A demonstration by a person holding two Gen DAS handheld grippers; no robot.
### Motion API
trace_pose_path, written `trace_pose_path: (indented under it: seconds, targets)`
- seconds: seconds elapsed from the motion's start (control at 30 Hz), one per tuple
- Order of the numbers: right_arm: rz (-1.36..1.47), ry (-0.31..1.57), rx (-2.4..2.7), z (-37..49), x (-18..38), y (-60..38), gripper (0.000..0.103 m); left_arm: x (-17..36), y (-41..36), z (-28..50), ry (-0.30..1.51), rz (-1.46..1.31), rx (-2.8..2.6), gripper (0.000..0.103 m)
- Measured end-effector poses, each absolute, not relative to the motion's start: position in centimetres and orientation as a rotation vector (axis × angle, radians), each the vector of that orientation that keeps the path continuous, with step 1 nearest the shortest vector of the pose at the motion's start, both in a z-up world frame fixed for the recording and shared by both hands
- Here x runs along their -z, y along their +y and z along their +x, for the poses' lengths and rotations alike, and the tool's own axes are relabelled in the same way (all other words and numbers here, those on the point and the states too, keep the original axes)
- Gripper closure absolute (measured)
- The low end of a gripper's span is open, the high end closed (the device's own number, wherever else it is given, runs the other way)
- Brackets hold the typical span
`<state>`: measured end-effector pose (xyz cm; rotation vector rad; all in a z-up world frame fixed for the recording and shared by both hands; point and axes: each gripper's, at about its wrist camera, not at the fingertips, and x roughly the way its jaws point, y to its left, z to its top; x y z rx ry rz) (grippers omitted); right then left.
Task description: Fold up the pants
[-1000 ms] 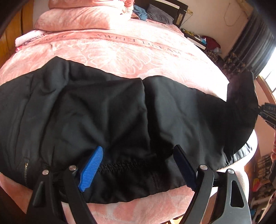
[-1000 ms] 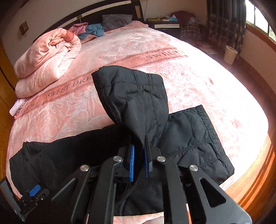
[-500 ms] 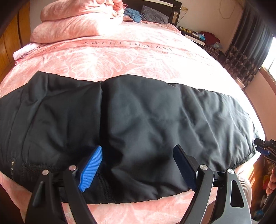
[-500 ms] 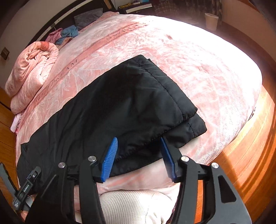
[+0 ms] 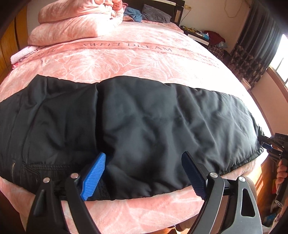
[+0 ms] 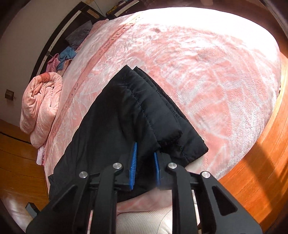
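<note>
Black padded pants (image 5: pixel 144 126) lie folded lengthwise across the near edge of the pink bed (image 5: pixel 126 59), one leg on top of the other. My left gripper (image 5: pixel 144 171) is open, its blue pads astride the near edge of the pants near the crotch. In the right wrist view the leg cuffs (image 6: pixel 153 111) lie stacked at the bed's corner. My right gripper (image 6: pixel 144 162) has closed on the near edge of the top leg's cuff end; cloth fills the narrow gap between the pads. The right gripper also shows at the far right of the left wrist view (image 5: pixel 271 144).
A rolled pink quilt (image 5: pixel 77 23) and a grey pillow (image 5: pixel 154 14) lie at the bed's head. A nightstand (image 5: pixel 198 36) and dark curtains (image 5: pixel 255 45) stand at the far right. Wooden floor (image 6: pixel 261 162) runs along the bed's edge. A wooden wardrobe (image 6: pixel 18 153) stands at left.
The right gripper laid the lifted leg down over the other, opened, then closed again on the cuff end. The left gripper stayed open at the pants' near edge.
</note>
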<state>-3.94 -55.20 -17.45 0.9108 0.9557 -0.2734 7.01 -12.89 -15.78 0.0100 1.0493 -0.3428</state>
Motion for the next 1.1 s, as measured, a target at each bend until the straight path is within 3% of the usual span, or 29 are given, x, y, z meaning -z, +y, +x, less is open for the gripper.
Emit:
trace_pose_path:
  seconds: [0.17, 0.3, 0.5, 0.57, 0.73, 0.93, 1.1]
  targets:
    - [0.848, 0.922, 0.258, -5.8, 14.5, -54.4, 0.096, 15.9, -12.9, 6.9, 1.053, 0.014, 0.345, 0.016]
    - [0.815, 0.985, 0.277, -6.8, 16.5, -54.3, 0.094, 16.6, -13.1, 6.7, 1.062, 0.028, 0.346, 0.016]
    - [0.745, 0.999, 0.282, -7.0, 17.1, -53.7, 0.081, 16.9, -13.4, 6.3, 1.057, 0.08, 0.356, 0.016]
    - [0.691, 1.001, 0.346, -7.3, 15.9, -53.5, 0.063, 16.6, -12.9, 6.1, 1.045, 0.068, 0.36, 0.016]
    - [0.509, 0.975, 0.508, -7.8, 12.7, -52.9, 0.061, 16.4, -11.2, 6.0, 1.015, 0.035, 0.331, 0.015]
    - [0.324, 0.972, 0.044, 0.2, 9.3, -44.9, 0.061, 16.0, -9.6, 5.4, 0.958, 0.035, 0.328, 0.015]
    - [0.147, 1.056, -0.321, 9.4, 10.6, -34.2, 0.062, 16.0, -6.1, 7.7, 0.951, 0.051, 0.266, 0.014]
